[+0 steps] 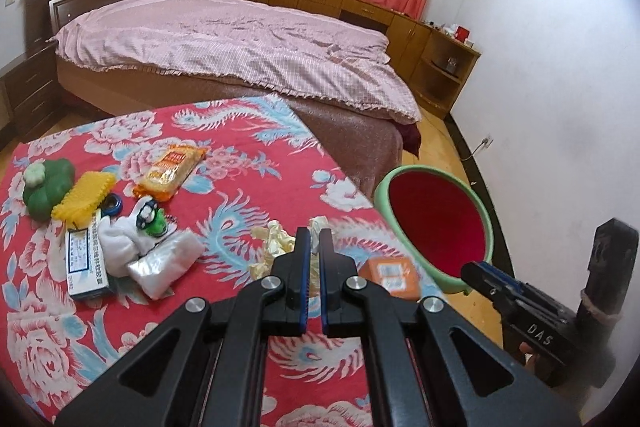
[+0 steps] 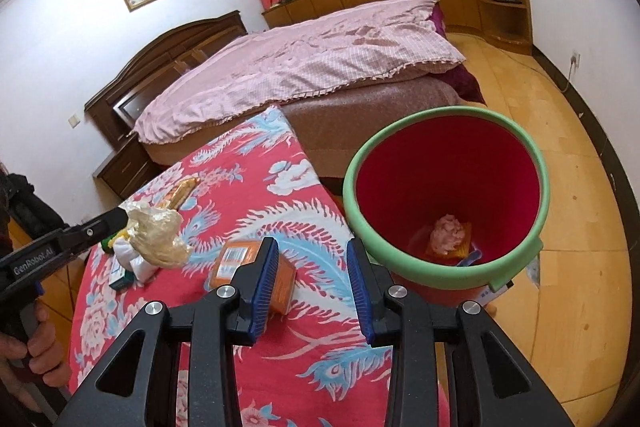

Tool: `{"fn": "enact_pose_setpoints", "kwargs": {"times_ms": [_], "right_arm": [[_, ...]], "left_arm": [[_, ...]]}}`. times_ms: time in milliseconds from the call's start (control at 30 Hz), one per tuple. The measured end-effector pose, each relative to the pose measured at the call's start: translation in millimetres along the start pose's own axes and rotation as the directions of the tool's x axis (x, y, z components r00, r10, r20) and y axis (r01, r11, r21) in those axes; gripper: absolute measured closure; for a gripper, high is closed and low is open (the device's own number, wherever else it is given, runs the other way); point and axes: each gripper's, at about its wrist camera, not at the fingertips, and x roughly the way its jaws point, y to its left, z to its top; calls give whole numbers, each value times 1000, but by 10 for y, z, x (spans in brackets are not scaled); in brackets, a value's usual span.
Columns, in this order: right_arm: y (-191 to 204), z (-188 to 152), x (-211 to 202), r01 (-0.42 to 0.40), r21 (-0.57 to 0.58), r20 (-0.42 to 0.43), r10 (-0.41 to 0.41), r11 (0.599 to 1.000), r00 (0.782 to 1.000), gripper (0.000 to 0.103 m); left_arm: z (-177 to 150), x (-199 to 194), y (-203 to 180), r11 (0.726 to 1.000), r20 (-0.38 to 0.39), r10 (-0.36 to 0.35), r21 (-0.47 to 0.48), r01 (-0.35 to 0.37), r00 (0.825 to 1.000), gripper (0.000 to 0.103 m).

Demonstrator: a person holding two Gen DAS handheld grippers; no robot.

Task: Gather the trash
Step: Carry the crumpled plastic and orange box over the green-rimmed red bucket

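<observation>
Left wrist view: the left gripper (image 1: 314,241) has its fingers pinched on a crumpled yellowish wrapper (image 1: 272,247), lifted off the red floral cloth (image 1: 240,203), presumably heading for the red bin (image 1: 436,223) just past the table edge. Right wrist view: the right gripper (image 2: 312,269) sits spread and empty over an orange box (image 2: 244,267), probably next, bed (image 2: 304,67) behind, bin already holding trash.

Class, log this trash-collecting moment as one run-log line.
left claw: shut on crumpled wrapper | right claw: open, empty | bin: holds trash | orange box: on table
</observation>
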Motion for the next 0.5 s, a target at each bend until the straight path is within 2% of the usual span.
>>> {"fn": "enact_pose_setpoints", "kwargs": {"times_ms": [267,400,500], "right_arm": [[89,-22,73,-1,-20,-16,1,1000,1000,67],[111,-24,88,5,-23,-22,-5,1000,1000,65],[118,-24,95,8,-23,-23,-9,1000,1000,63]], "left_arm": [[-197,108,170,999,-59,37,-8,-38,998,100],[-268,178,186,998,-87,65,8,-64,994,66],[-321,249,176,997,-110,76,25,-73,991,61]]}}
